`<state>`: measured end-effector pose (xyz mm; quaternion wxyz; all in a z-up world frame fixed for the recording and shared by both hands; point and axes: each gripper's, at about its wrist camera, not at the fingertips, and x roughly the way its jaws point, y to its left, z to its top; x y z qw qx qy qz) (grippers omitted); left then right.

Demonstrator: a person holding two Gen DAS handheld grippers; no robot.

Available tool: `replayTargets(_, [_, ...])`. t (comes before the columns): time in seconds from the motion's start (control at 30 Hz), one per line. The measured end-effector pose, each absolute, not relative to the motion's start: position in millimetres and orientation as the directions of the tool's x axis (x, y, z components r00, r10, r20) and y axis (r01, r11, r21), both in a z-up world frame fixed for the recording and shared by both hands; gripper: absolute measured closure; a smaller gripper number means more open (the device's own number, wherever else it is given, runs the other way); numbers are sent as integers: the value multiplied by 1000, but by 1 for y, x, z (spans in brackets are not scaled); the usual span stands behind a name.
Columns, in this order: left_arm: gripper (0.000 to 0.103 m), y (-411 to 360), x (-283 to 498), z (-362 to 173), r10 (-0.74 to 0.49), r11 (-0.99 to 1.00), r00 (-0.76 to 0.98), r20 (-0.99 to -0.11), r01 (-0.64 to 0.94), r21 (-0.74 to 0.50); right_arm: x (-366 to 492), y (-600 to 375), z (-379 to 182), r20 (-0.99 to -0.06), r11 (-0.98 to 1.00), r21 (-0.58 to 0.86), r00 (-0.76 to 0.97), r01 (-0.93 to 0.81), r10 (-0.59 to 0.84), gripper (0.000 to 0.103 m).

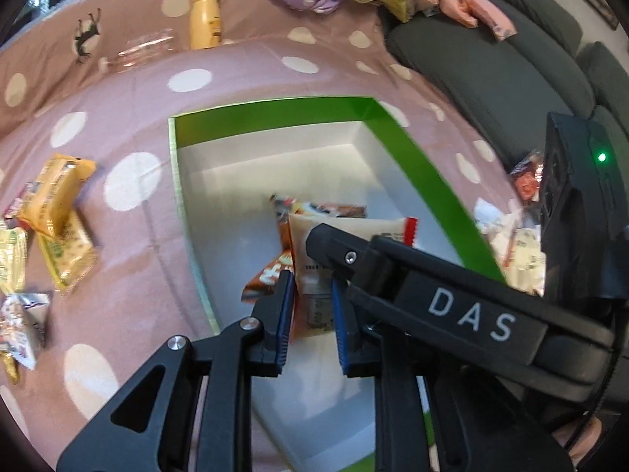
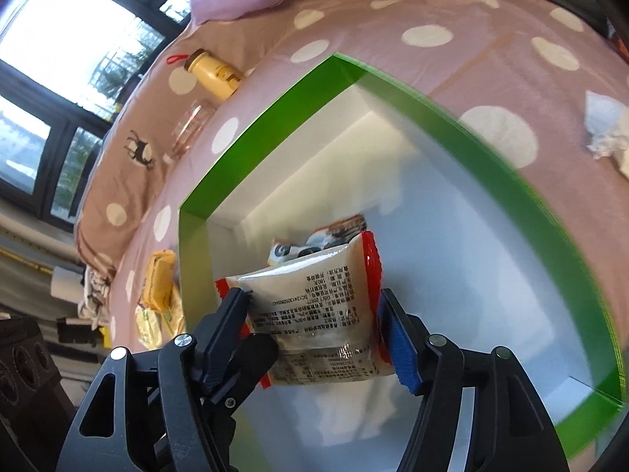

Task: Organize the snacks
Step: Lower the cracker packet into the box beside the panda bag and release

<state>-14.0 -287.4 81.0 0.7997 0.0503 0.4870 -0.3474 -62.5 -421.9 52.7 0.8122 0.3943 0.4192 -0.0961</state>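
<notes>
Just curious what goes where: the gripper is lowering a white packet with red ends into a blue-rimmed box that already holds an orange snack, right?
Nearly. The box has a green rim, not blue, as the right wrist view shows. The white packet with red ends and the orange snack are as you say.

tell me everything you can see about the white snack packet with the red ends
The white snack packet is a glossy plastic pillow pack with crimped red ends and black print on its back. It hangs tilted over the white inside of the green box, above an orange packet lying there. It sits between the right gripper fingers; whether its pads still press cannot be told. The left gripper is in front of it.
</notes>
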Motion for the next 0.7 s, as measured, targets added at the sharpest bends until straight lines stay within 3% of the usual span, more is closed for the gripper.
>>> replayTargets(0.13, [91, -282, -10, 74, -490, 767, 284, -824, 591, -252, -48, -413, 42, -770, 687, 554, 603, 470, 209, 35])
replayTargets(0.7, [95, -254, -4, 71, -425, 824, 349, -835, 532, -197, -35, -397, 47, -761, 750, 518, 622, 410, 186, 35])
